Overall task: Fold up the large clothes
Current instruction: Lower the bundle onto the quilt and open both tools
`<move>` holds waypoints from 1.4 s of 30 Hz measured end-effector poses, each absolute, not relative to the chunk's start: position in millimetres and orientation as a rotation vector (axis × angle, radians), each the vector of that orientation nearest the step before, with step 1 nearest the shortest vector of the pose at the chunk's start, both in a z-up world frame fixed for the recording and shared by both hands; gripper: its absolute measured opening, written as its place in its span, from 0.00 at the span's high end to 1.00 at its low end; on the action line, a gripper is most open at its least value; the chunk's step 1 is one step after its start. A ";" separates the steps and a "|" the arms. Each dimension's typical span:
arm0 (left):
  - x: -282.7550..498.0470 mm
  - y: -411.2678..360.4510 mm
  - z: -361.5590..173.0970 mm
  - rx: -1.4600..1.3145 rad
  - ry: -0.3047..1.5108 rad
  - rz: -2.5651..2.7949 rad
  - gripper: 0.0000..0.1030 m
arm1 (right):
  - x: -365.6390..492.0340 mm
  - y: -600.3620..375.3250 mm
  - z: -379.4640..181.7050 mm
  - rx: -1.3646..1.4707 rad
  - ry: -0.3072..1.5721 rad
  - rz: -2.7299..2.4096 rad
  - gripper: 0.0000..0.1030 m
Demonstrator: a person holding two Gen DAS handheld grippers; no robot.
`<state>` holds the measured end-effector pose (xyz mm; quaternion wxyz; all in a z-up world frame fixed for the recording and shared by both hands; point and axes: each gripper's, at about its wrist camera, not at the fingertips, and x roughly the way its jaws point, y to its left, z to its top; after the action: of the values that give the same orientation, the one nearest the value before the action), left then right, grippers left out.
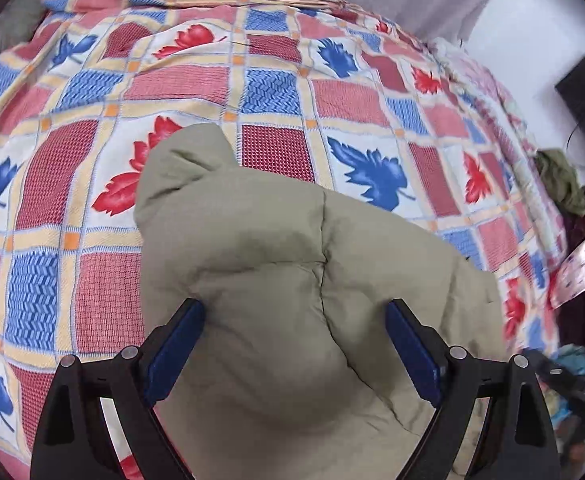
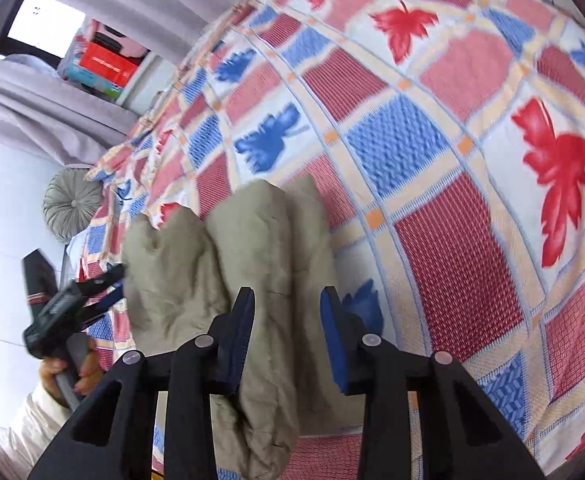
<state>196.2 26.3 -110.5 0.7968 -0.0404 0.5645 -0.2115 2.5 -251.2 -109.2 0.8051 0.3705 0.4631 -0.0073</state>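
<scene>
A padded khaki garment (image 1: 292, 280) lies folded on a bed with a leaf-patterned checked cover (image 1: 276, 80). The left tool (image 1: 294, 334) hangs over its puffy top, jaws spread wide and clear of the fabric. The right tool (image 2: 286, 328) is above the garment's right edge, jaws half apart, holding nothing.

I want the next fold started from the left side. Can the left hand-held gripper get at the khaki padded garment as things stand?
Probably yes. The left hand-held gripper is wide open just above the khaki padded garment, which lies on the patterned bedspread with nothing between them.
</scene>
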 end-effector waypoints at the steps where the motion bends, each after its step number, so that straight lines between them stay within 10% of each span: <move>1: 194.6 21.9 -113.6 -0.063 1.201 -0.459 0.11 | 1.5 -242.1 -99.2 0.789 0.969 0.003 0.65; 19: 179.9 -2.5 -129.8 0.042 1.182 -0.416 0.07 | 28.7 -157.7 -189.7 0.670 1.292 0.167 0.65; 42: 73.5 71.9 -86.2 0.014 1.304 -0.258 0.00 | 12.0 -156.8 -158.0 0.674 1.379 0.177 0.63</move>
<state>73.5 71.9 -86.2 0.7871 0.0067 0.6050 -0.1197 12.0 -156.8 -158.0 0.7160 0.3046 0.6231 0.0798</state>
